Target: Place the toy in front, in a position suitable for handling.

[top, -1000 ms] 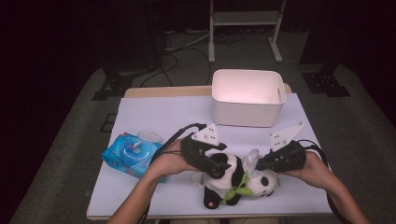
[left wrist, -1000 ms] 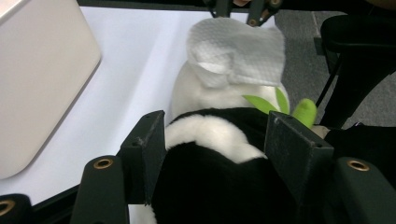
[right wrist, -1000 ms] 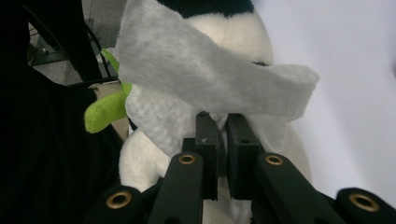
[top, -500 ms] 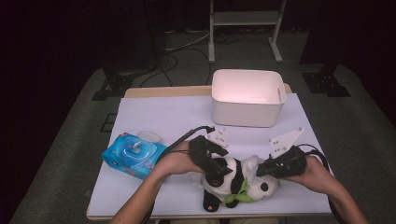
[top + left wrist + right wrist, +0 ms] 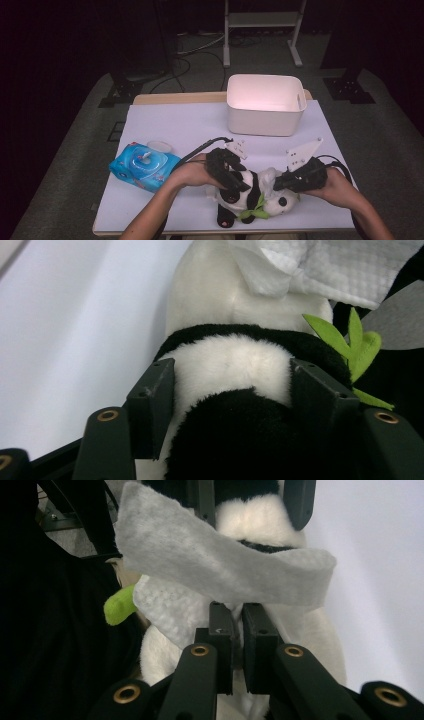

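White non-woven wipe (image 5: 220, 575) is pinched between the right gripper's (image 5: 239, 630) nearly closed jaws, draped just ahead over the panda plush (image 5: 230, 365). Left gripper (image 5: 230, 385) jaws clamp the plush's body. Step in hand, as judged: wiping the toy. Next move calls for dragging the wipe while holding firm. Beyond, the white bin (image 5: 265, 122) appears empty; the wipe pack (image 5: 142, 167) lies closed.

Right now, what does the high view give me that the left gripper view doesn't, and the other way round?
High view alone: the white bin at the table's far side, the blue wipes pack at the left, and both hands. Left gripper view alone: the left gripper close up, its jaws pressing the panda's white-and-black body from both sides. Both show the panda, its green leaf and the white wipe over it.
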`<state>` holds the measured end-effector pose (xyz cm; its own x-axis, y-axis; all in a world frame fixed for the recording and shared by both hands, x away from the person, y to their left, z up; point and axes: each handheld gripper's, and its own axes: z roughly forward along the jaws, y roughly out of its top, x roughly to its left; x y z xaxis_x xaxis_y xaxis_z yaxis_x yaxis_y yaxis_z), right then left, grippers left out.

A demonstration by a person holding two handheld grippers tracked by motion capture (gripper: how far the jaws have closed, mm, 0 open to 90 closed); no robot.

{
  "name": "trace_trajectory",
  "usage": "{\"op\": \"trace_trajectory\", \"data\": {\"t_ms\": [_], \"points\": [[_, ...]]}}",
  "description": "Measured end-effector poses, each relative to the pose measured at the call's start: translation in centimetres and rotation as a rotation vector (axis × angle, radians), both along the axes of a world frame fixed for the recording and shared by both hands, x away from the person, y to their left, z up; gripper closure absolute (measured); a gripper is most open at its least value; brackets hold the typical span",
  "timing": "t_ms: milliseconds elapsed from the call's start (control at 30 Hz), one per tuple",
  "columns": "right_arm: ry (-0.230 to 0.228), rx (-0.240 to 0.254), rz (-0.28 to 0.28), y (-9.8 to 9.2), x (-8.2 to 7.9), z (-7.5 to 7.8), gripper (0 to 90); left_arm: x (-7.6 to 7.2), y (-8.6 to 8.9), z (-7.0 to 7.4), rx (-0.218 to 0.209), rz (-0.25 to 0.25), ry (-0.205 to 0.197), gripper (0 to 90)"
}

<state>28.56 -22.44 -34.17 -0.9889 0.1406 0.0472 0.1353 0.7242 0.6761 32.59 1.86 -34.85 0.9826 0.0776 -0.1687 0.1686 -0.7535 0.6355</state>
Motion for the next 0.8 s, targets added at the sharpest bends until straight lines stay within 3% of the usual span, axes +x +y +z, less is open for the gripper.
{"op": "trace_trajectory", "data": {"t_ms": [67, 167, 233, 333, 567, 800], "points": [[-0.003, -0.005, 0.004, 0.0, 0.2, 0.0, 83.7, 0.1, -0.3, 0.0, 0.013, 0.01, 0.02, 44.1], [0.006, 0.009, 0.003, -0.3, 0.4, 0.0, 83.6, 0.1, -0.4, 0.3, 0.026, -0.008, -0.019, 57.5], [0.011, 0.024, 0.001, -0.5, 0.7, 0.2, 83.6, 0.2, -0.3, 0.5, 0.014, 0.006, -0.033, 62.4], [0.015, 0.05, -0.005, -1.0, 1.4, 0.8, 83.6, 0.5, -0.1, 0.9, -0.005, 0.009, -0.044, 65.2], [0.006, 0.042, -0.02, -0.7, 3.5, 1.8, 83.4, 1.1, -0.6, 1.9, 0.018, -0.014, -0.086, 68.1], [0.025, 0.026, -0.011, -0.2, 4.0, 1.4, 83.5, 1.0, -0.5, 1.6, 0.011, -0.026, -0.075, 65.8]]}}
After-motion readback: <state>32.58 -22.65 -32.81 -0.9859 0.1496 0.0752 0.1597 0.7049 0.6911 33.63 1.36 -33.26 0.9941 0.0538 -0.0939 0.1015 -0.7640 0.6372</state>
